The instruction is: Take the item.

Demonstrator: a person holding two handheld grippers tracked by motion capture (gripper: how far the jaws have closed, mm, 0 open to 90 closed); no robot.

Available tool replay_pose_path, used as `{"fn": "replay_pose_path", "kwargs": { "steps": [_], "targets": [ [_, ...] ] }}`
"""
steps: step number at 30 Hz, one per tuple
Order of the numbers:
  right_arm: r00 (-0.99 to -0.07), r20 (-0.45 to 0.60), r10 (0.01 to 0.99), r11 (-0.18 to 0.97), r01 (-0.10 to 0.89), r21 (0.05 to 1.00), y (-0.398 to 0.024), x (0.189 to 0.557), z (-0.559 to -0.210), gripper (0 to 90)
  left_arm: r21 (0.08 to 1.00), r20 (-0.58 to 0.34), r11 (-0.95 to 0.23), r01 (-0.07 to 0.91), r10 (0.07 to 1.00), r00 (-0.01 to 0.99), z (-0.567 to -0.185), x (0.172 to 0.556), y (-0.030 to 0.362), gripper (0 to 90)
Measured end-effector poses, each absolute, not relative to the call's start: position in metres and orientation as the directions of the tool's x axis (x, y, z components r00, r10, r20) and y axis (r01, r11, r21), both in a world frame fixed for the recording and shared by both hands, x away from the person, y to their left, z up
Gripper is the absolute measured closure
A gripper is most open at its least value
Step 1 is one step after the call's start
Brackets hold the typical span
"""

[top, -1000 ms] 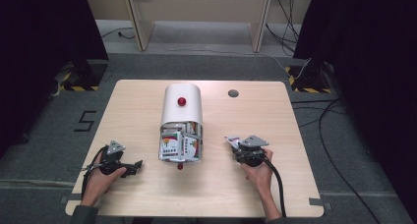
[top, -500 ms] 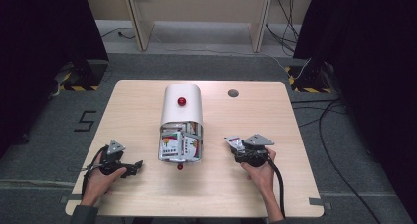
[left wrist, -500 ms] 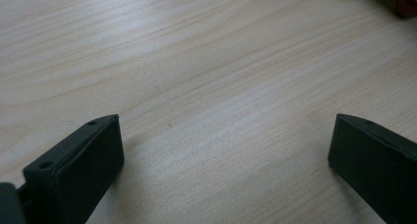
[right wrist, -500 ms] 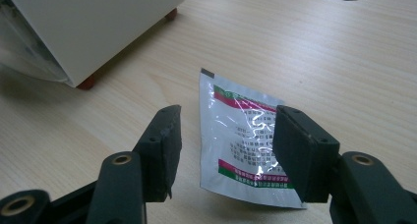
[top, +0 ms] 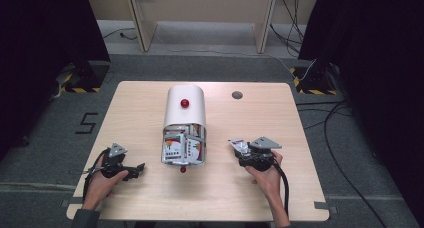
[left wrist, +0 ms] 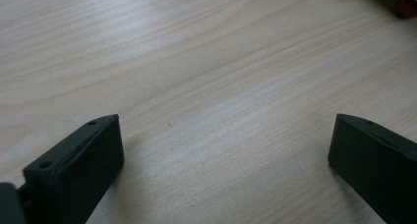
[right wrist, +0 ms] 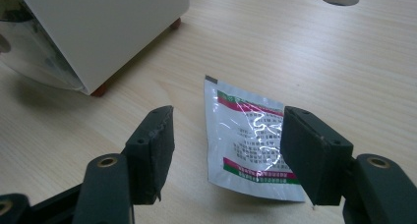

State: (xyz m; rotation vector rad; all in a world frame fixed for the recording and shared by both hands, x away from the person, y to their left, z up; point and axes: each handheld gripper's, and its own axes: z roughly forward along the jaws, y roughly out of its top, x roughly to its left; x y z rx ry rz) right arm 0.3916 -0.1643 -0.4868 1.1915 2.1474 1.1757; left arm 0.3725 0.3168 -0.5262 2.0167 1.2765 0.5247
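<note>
1. My right gripper (right wrist: 223, 150) rests low over the surface (top: 300, 128), to the right of the white bin. Its jaws stand apart and have just been opening.
2. Between them lies a silver sachet (right wrist: 248, 140) with red and green bands and small print. It lies flat on the wood and neither pad presses on it, so I am holding nothing with this gripper.
3. In the high view the sachet (top: 238, 147) lies at the front of my right gripper (top: 245, 150), near the right side of the bin and clear of it.
4. The white bin (top: 185, 105) lies on its side in the middle of the surface, its rounded end away from me and its open mouth toward me. A red knob (top: 185, 103) sits on top of it.
5. More sachets (top: 183, 147) with the same red and green print are packed in the bin's open mouth. I cannot tell how many there are.
6. In my right gripper view the bin's white wall (right wrist: 105, 32) stands up at the upper left, with small red feet under its edge.
7. My left gripper (left wrist: 223, 160) rests on the surface to the left of the bin, well apart from it. Its jaws are spread wide, with bare wood between them.
8. A round grey hole (top: 237, 95) sits in the surface to the right of the bin's far end.
</note>
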Motion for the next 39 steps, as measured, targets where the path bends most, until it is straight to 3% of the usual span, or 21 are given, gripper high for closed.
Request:
{"fn": "replay_pose_path", "kwargs": {
  "steps": [39],
  "targets": [
    [-0.536,0.063,0.842,0.25,0.491,0.834,-0.192,0.359,-0.476,33.8,0.728,-0.023,-0.284,0.624,0.899,0.437,-0.526,0.372,0.317,0.0]
  ]
}}
